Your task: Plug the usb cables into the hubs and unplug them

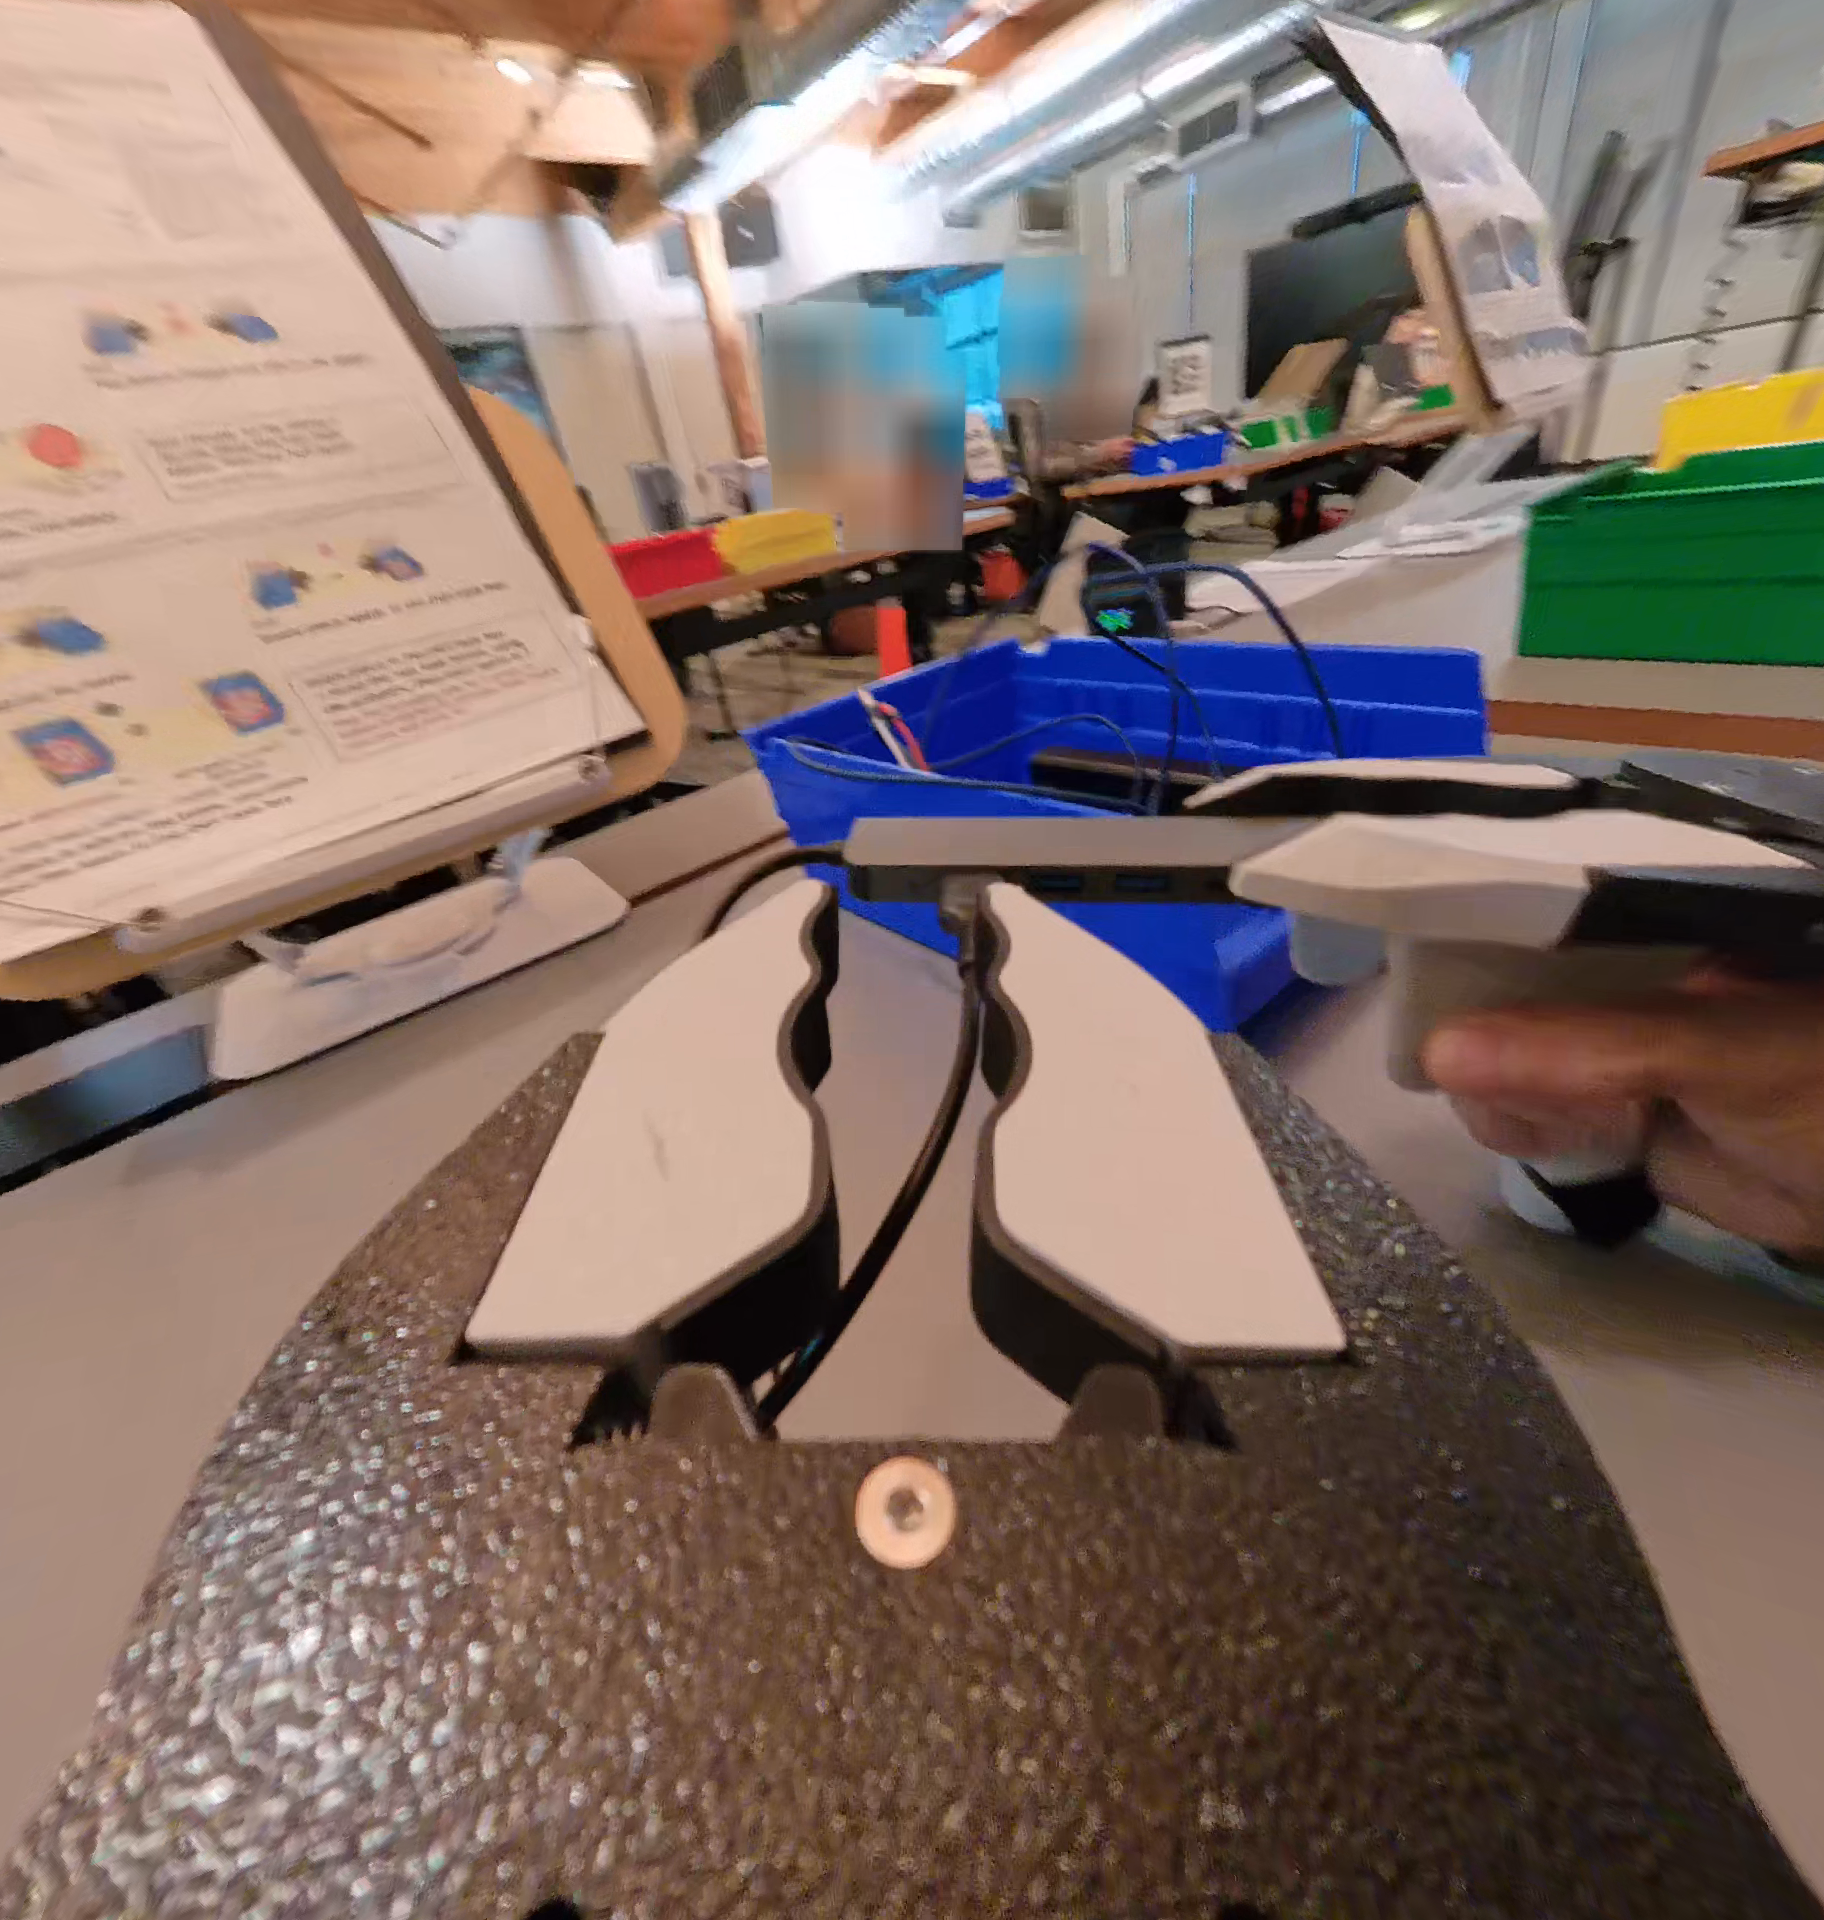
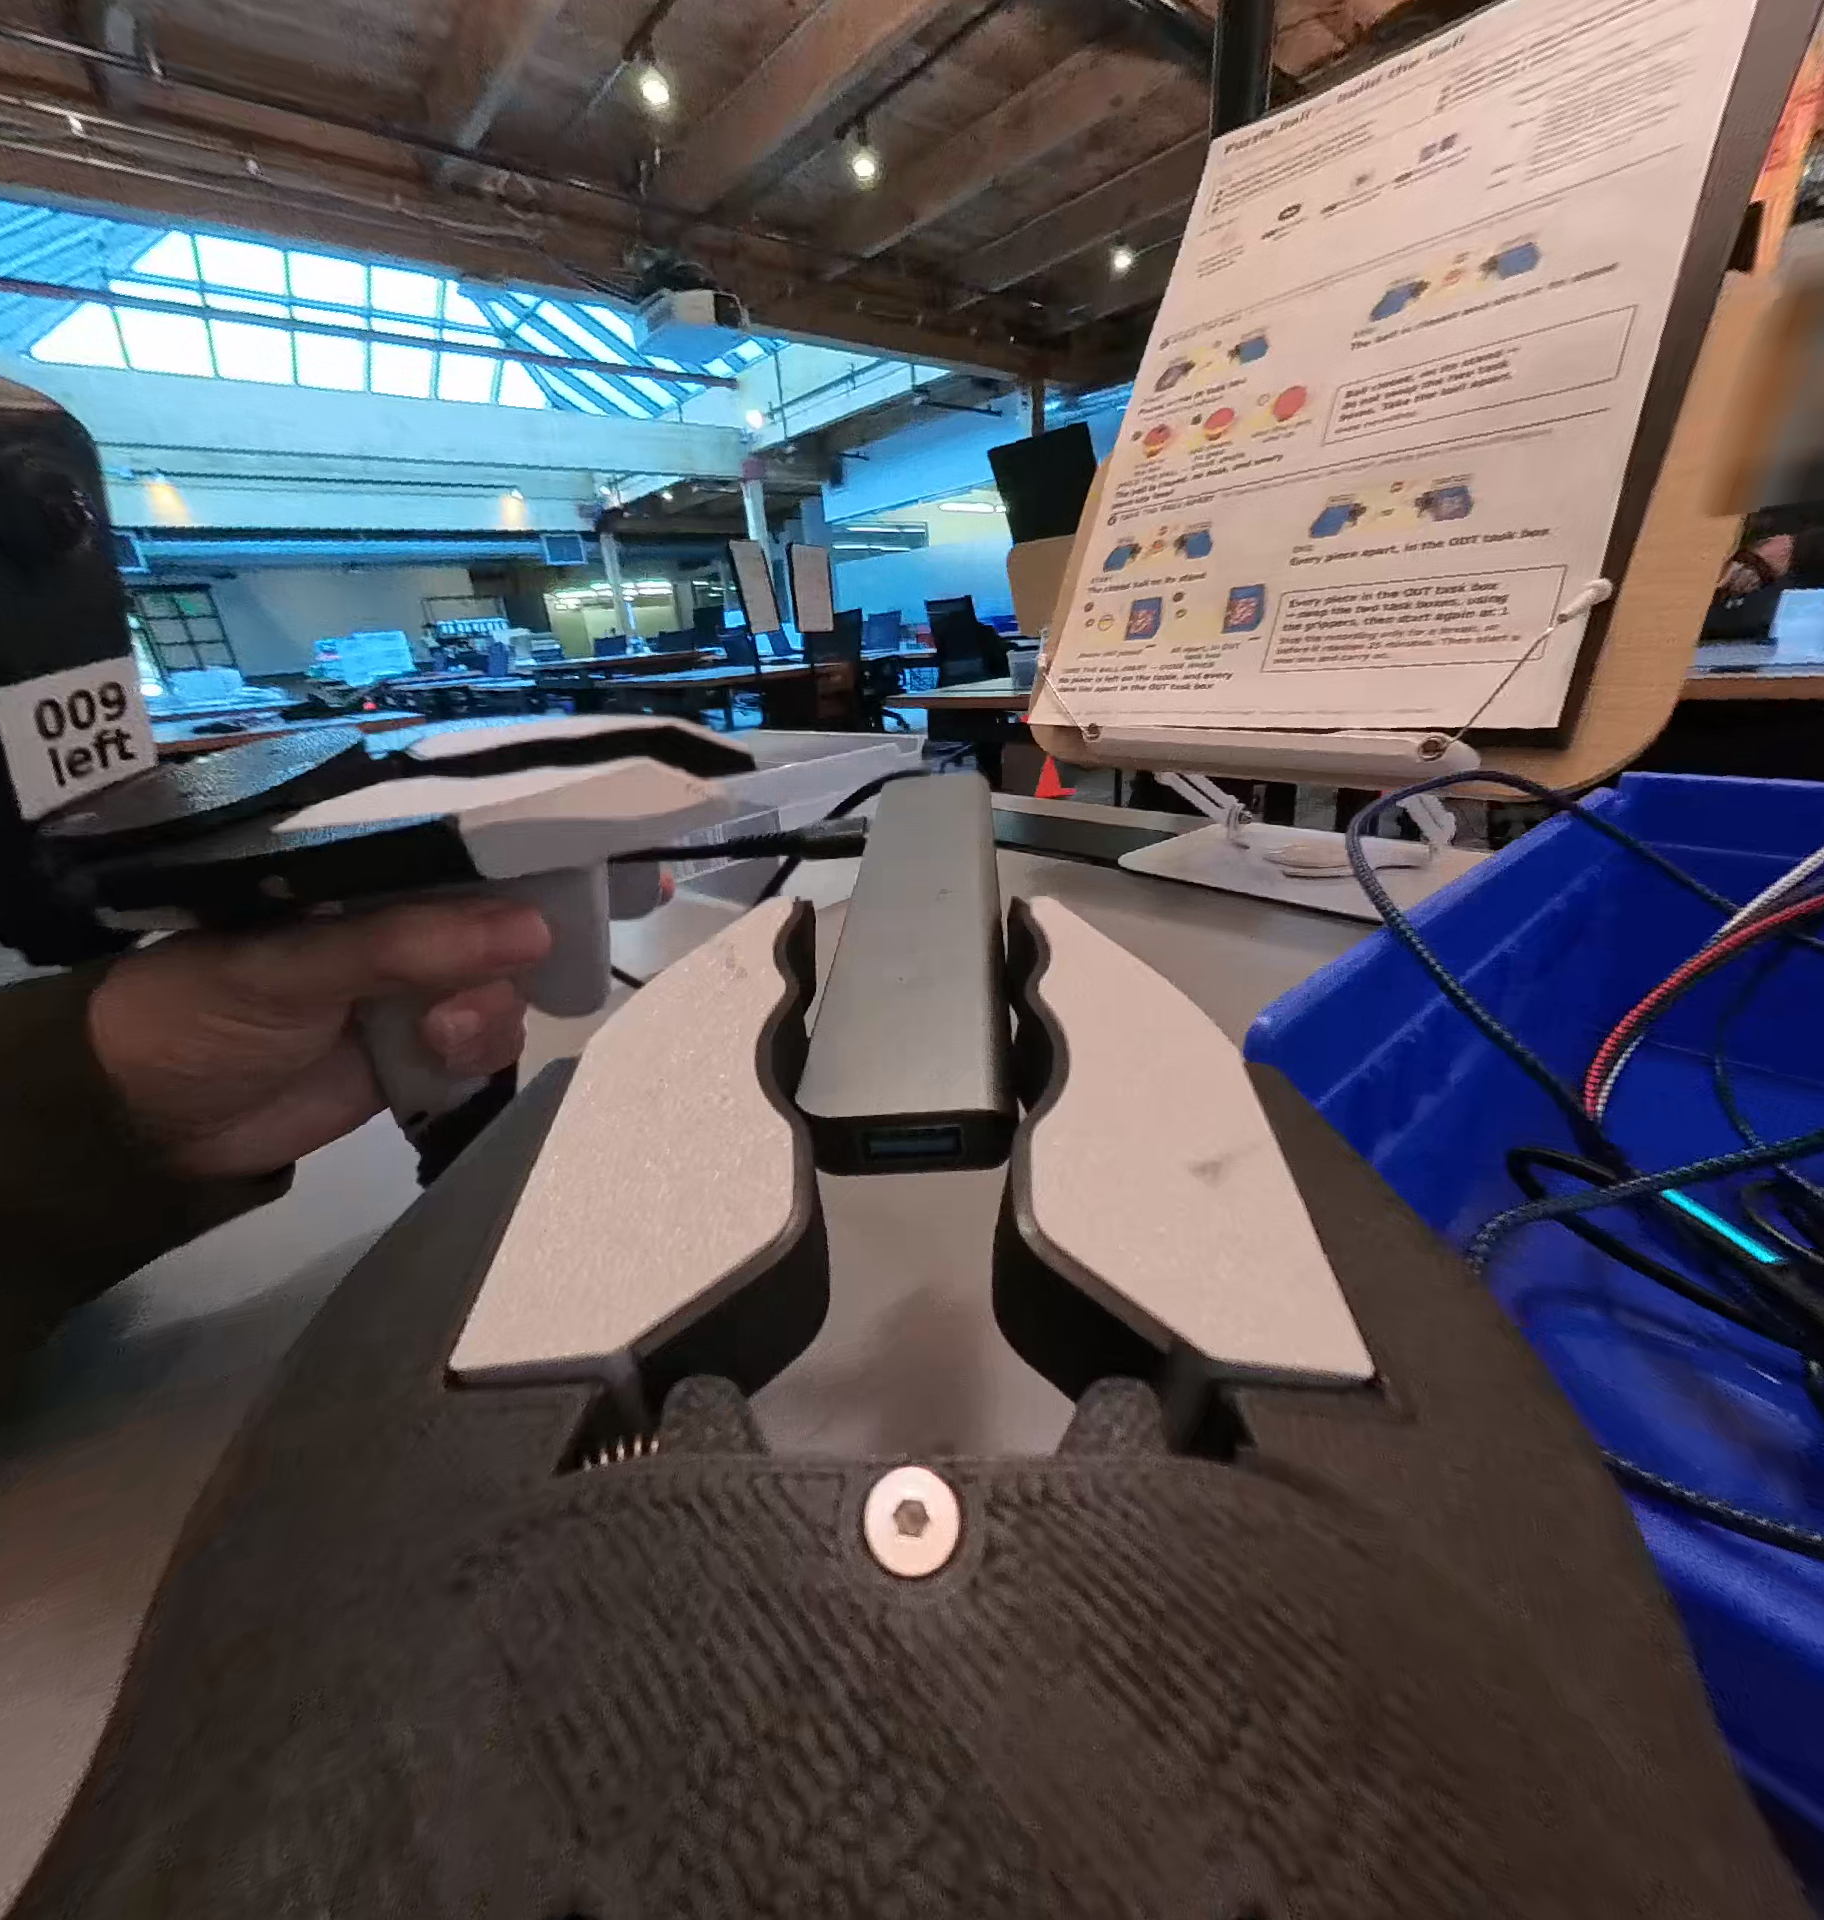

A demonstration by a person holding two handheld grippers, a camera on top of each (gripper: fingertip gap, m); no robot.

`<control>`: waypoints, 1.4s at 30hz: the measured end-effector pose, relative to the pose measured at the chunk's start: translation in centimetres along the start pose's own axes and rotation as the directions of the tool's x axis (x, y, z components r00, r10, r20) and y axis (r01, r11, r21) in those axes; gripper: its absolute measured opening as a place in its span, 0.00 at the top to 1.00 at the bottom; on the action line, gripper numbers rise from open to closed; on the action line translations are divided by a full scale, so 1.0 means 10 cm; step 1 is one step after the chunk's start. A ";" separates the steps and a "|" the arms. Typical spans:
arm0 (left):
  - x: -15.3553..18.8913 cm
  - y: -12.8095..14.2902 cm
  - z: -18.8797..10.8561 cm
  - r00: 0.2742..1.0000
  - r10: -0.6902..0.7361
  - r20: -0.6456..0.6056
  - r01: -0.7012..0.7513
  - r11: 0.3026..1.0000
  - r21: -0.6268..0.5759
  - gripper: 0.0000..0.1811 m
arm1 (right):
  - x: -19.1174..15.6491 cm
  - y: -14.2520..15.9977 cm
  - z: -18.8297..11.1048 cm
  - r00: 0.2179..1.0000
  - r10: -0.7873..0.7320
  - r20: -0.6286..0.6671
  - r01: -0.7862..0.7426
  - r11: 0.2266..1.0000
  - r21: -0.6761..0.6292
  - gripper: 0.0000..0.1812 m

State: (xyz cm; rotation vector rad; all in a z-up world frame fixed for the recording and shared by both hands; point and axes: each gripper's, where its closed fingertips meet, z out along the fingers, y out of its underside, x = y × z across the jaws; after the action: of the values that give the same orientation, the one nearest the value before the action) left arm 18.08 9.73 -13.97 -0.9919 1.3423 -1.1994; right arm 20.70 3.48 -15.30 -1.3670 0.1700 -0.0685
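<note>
A grey USB hub [image 1: 1033,842] is held level above the table by my right gripper [image 1: 1230,842], which comes in from the right. In the right wrist view my right gripper [image 2: 908,914] is shut on the hub [image 2: 913,956], with a blue port facing the camera. A black cable [image 1: 939,1122] runs between the fingers of my left gripper [image 1: 903,904], and its plug [image 1: 958,899] sits in a side port of the hub. The left fingers stand apart, wider than the plug. In the right wrist view the left gripper [image 2: 726,779] is left of the hub, with the cable [image 2: 752,847] reaching it.
A blue bin [image 1: 1303,707] with several loose cables [image 2: 1666,1195] stands just behind and right of the hub. A tilted instruction sheet on a stand [image 1: 212,520] is at the back left. Green and yellow bins [image 1: 1697,561] sit at the far right. A grey table [image 1: 108,1351] lies below.
</note>
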 end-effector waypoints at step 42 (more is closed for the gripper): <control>0.33 0.36 0.05 0.659 -0.723 -0.209 0.609 0.676 -0.416 0.85 | -0.19 0.02 0.01 0.992 -0.097 0.077 0.098 0.995 -0.002 0.80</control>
State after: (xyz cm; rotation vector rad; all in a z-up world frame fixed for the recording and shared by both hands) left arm 18.41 7.01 -17.99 -1.6683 1.5272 -1.8417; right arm 18.83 3.90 -15.29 -1.3806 0.0389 -0.0970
